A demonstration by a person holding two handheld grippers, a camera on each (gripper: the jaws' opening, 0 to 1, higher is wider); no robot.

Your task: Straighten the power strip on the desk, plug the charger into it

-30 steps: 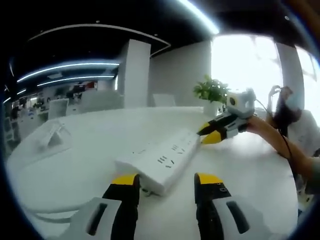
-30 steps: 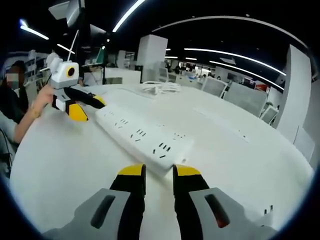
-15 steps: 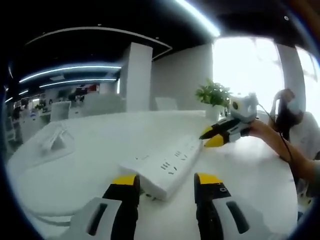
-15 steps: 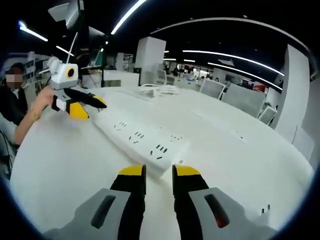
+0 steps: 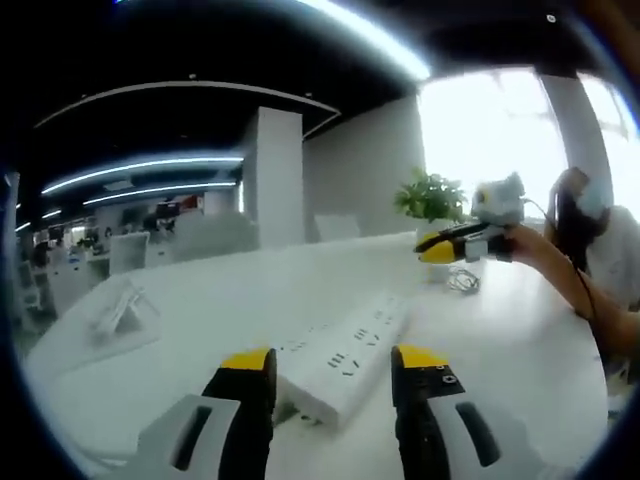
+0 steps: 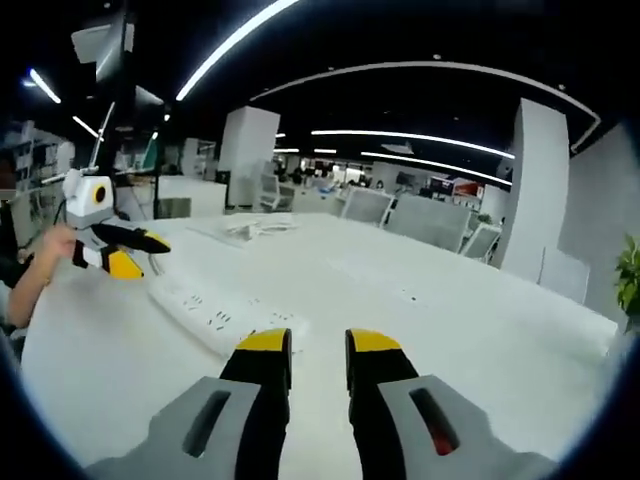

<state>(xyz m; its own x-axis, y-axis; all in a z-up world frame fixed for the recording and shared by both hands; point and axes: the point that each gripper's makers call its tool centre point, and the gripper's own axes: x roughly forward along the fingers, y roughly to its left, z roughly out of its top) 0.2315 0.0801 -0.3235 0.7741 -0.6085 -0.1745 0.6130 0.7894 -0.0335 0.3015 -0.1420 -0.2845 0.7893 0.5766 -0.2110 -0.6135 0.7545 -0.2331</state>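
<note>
Views face opposite ways, low, sharing power strip (image 5: 345,350) (image 6: 215,315).

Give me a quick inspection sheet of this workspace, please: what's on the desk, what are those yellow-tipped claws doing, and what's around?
Surface: white desk, large and bare for the most part.
Job's things: white power strip lies flat on the desk; charger: nothing seen.
Clutter: white folded stand-like item, too blurred to identify.
Grippers: left claw open, jaws either side of the strip's near end; right claw with a narrow gap, nothing between the jaws.
Cables: white coil on the desk; a small tangle by the plant.
Surroundings: open office, potted plant, chairs, ceiling light strips, a seated person.
</note>
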